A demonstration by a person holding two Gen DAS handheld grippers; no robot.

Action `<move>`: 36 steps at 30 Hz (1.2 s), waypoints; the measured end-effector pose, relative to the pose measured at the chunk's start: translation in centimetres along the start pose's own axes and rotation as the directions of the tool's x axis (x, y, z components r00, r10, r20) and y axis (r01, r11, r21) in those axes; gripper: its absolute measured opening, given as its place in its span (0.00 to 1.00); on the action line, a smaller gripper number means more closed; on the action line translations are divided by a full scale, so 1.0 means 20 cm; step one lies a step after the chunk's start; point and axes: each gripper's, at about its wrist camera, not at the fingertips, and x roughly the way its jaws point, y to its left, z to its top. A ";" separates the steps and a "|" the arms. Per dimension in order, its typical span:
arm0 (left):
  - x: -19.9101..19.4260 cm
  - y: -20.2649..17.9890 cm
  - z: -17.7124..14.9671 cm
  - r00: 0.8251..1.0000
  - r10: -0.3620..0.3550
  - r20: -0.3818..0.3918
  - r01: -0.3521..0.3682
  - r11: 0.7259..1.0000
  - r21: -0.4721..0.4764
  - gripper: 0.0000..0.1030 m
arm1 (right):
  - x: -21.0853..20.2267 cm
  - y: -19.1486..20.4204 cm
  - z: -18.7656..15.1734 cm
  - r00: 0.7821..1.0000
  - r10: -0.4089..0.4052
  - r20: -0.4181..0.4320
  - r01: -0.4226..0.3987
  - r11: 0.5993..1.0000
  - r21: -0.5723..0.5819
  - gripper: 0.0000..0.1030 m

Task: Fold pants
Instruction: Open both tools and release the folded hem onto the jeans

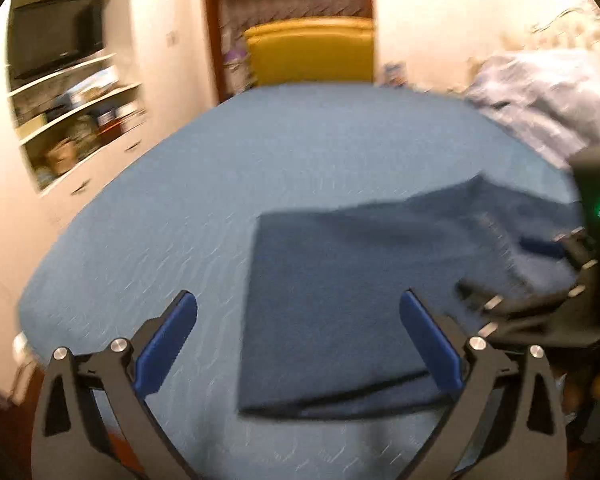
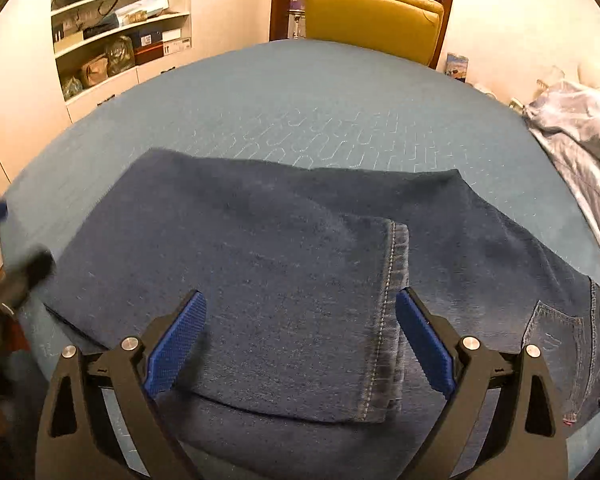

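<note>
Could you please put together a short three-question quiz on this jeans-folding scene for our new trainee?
1. True or false: the right gripper is clamped on the jeans.
2. Which part of the jeans lies on top by the right gripper? A) hem B) waistband C) belt loop
3. What colour is the chair behind the table?

Key:
1. False; both the right and left gripper stand open above the jeans, with nothing pinched.
2. A; the stitched hem rests on the folded layer, with the back pocket to its right.
3. Yellow.
</note>
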 end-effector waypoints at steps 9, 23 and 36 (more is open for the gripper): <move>0.49 -0.01 0.29 0.971 -0.157 -0.180 0.164 0.986 0.024 0.24 | 0.17 -0.06 -0.09 0.992 0.057 -0.115 -0.049 0.996 0.072 0.91; 0.77 0.36 0.42 0.961 -0.158 -0.227 0.146 0.987 -0.070 0.15 | 0.19 -0.06 -0.12 0.988 0.070 -0.134 -0.061 0.996 0.069 0.94; 0.11 0.57 -0.33 0.975 -0.113 -0.194 0.069 0.972 -0.223 0.37 | 0.17 -0.03 -0.14 0.990 0.061 -0.127 -0.054 0.997 0.058 0.94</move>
